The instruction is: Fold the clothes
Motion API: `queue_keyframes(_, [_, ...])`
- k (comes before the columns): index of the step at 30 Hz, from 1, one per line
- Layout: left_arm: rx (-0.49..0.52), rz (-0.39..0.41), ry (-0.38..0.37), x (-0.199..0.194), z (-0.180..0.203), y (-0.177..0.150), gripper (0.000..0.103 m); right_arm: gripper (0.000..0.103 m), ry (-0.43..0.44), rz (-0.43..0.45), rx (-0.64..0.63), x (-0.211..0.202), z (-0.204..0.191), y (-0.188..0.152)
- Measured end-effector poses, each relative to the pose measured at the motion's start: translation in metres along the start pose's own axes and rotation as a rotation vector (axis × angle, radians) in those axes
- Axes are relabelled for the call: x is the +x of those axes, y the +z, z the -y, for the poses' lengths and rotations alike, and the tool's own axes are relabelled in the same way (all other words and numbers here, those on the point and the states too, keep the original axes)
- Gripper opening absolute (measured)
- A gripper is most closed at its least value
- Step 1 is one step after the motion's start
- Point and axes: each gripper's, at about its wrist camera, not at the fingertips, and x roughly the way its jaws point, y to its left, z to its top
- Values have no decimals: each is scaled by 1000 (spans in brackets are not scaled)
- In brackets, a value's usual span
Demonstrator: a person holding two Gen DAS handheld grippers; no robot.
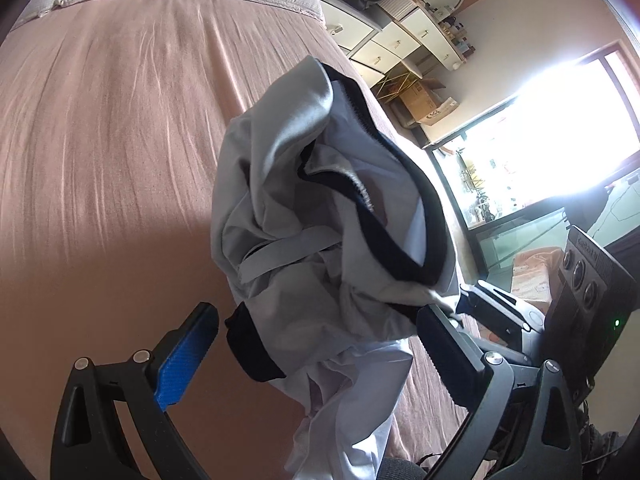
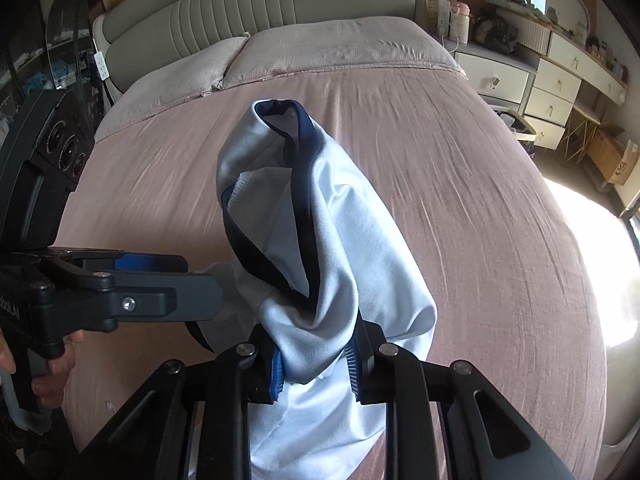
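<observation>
**Pale blue garment bunched in the right gripper above the pink bed**

A pale blue, silky garment with dark navy trim (image 2: 340,248) is hanging in a crumpled bundle above a wide bed covered in a dusty pink, lightly creased bedspread (image 2: 480,200). The right gripper (image 2: 316,372), a black frame with blue ribbed pads, is pinching a gathered fold of the cloth: its jaws are standing narrow, with fabric bulging out above the pads and trailing down below them.

The left gripper (image 1: 316,344), of the same black and blue build, is reaching in from the side with its jaws spread wide. In the left wrist view the bundle is sitting between its two fingers; the navy trim lies just beside the left pad (image 1: 186,360), with a gap showing, while the other finger is partly covered by cloth, so contact there cannot be told. In the right wrist view a hand (image 2: 52,364) is gripping that tool's handle.

Two grey-pink pillows (image 2: 340,48) are lying at the head of the bed against a grey padded headboard (image 2: 248,4). A white chest of drawers (image 2: 552,84) is standing beside the bed.
</observation>
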Motion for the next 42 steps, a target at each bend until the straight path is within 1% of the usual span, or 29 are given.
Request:
queue_keyframes(5, [-22,17,35,-1,-10,1,101,21,-65,23,26,-13,28,3])
queue_keyframes(8, [-16,33,59,2,-6,8,101,19,-108,27,35,-18,45,4])
queue_keyframes(10, [20,43,96,6,1,14,101,17,-97,30,52,-20,55,6])
queue_keyframes(12, [79,60,154,12,11,21,101,16,-98,31,61,-21,62,7])
queue_keyframes(15, [166,87,238,21,23,30,101,15,-103,36,62,-23,65,10])
queue_keyframes(17, [207,106,278,25,27,35,100,15,-98,35,66,-22,66,10])
queue_keyframes(21, [252,117,322,36,27,43,100,14,-88,29,74,-19,67,12])
queue_keyframes(23, [279,136,353,36,26,43,99,14,-84,24,80,-17,69,12])
queue_keyframes(25, [289,132,381,44,28,47,91,14,-81,19,87,-15,70,13])
queue_keyframes(26, [292,126,394,49,29,50,76,14,-75,19,94,-14,72,14])
queue_keyframes(27, [288,115,408,53,28,53,54,14,-69,17,99,-14,73,14])
queue_keyframes(28, [277,99,413,57,26,57,44,14,-64,16,105,-13,74,14])
queue_keyframes(29, [266,86,410,62,26,61,30,14,-68,13,98,-12,74,15])
queue_keyframes(33, [271,92,402,73,34,74,20,14,-83,3,75,-8,73,16])
queue_keyframes(36, [262,107,390,61,33,69,16,14,-89,1,81,-6,75,17])
queue_keyframes(39, [225,128,373,47,28,67,13,14,-94,6,101,-7,78,17])
queue_keyframes(42, [197,147,372,28,24,68,10,14,-99,13,108,-10,79,17])
